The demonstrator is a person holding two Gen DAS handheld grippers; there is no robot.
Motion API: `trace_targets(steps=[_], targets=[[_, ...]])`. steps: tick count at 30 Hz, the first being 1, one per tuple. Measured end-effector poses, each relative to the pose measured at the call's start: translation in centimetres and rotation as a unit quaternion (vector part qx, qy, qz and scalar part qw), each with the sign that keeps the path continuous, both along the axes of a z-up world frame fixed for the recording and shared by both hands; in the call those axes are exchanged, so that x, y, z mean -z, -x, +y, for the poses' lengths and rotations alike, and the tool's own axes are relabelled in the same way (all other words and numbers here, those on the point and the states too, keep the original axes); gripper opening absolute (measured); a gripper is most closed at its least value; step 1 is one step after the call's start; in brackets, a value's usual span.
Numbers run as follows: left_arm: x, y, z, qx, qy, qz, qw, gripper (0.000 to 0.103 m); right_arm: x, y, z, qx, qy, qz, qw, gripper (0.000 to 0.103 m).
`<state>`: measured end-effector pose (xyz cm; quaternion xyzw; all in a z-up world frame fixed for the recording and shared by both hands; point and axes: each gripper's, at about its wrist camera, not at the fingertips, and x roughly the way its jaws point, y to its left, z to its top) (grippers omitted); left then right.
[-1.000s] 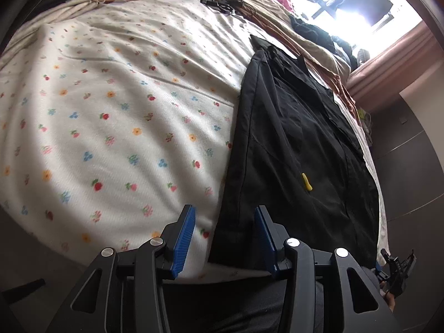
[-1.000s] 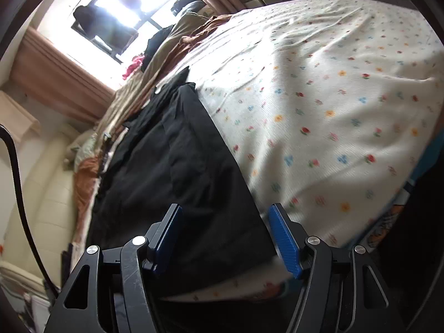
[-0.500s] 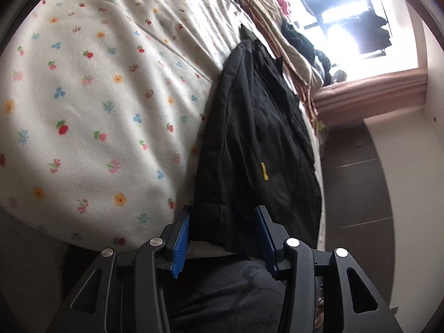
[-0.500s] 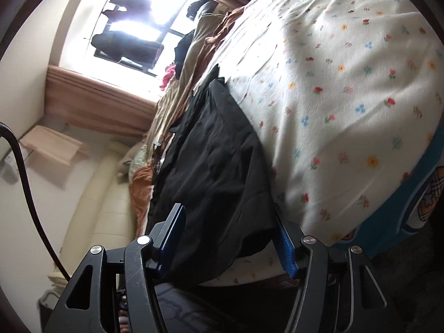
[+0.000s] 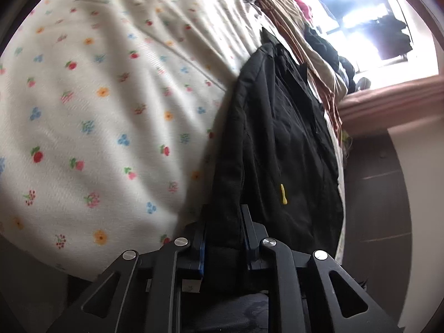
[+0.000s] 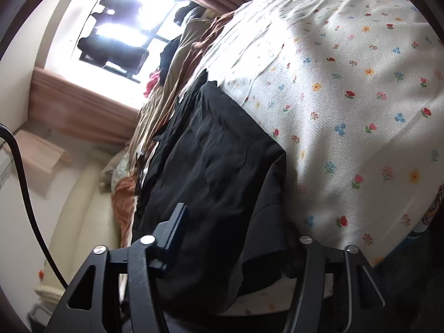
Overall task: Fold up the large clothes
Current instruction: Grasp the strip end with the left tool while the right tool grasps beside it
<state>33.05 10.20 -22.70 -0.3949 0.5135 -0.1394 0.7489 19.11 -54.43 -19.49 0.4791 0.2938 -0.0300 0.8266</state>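
A large black garment (image 5: 280, 138) lies lengthwise on a bed with a white flowered sheet (image 5: 111, 97). It has a small yellow tag (image 5: 283, 194). My left gripper (image 5: 223, 230) is shut on the garment's near left hem corner. In the right wrist view the same black garment (image 6: 219, 149) lies on the flowered sheet (image 6: 347, 97). My right gripper (image 6: 236, 233) has its fingers around the near right hem; the left finger (image 6: 177, 224) shows, the right one is hidden under the cloth, and the jaws stand wide apart.
A heap of brown and beige bedding and clothes (image 5: 310, 55) lies along the far side of the bed below a bright window (image 5: 374, 19). A cream sofa (image 6: 80, 208) stands beside the bed. A black cable (image 6: 25, 194) hangs at the left.
Both grippers moved forward onto the garment's near hem. The left jaws closed on the hem corner. The cloth now lies between the right fingers and is bunched there.
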Motion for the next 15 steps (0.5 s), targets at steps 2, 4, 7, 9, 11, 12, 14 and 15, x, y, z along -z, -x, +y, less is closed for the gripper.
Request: trace_targets(steps=[2, 4, 7, 9, 11, 12, 14, 15], targets=[[0.3, 0.3, 0.5, -0.007, 0.011, 0.000, 0.9999, 0.019, 0.1, -0.3, -0.1, 0.005, -0.006, 0.001, 1.000, 0.043], [0.0, 0.4, 0.5, -0.012, 0.000, -0.004, 0.9999, 0.015, 0.1, -0.6, -0.1, 0.009, 0.000, 0.010, 1.000, 0.016], [-1.0, 0.7, 1.1, -0.033, 0.013, -0.020, 0.9992, 0.010, -0.8, -0.8, -0.3, 0.007, -0.003, 0.006, 1.000, 0.008], [-2.1, 0.7, 1.6, -0.040, 0.026, -0.037, 0.9982, 0.008, -2.1, -0.8, -0.1, 0.000, 0.001, -0.004, 1.000, 0.007], [-3.4, 1.1, 1.9, -0.042, 0.024, -0.056, 0.9972, 0.007, -3.9, -0.8, 0.4, -0.009, 0.007, -0.011, 1.000, 0.007], [-4.3, 1.3, 2.1, -0.044, 0.025, -0.067, 0.9964, 0.006, -4.7, -0.7, 0.5, -0.011, 0.012, -0.016, 1.000, 0.006], [-5.4, 1.6, 2.6, -0.048, 0.035, -0.079, 0.9951, 0.006, -6.9, -0.3, 1.1, -0.017, 0.020, -0.035, 0.999, 0.006], [-6.2, 1.9, 2.9, -0.050, 0.037, -0.085, 0.9945, 0.006, -8.0, 0.0, 1.4, -0.018, 0.023, -0.047, 0.998, 0.005]])
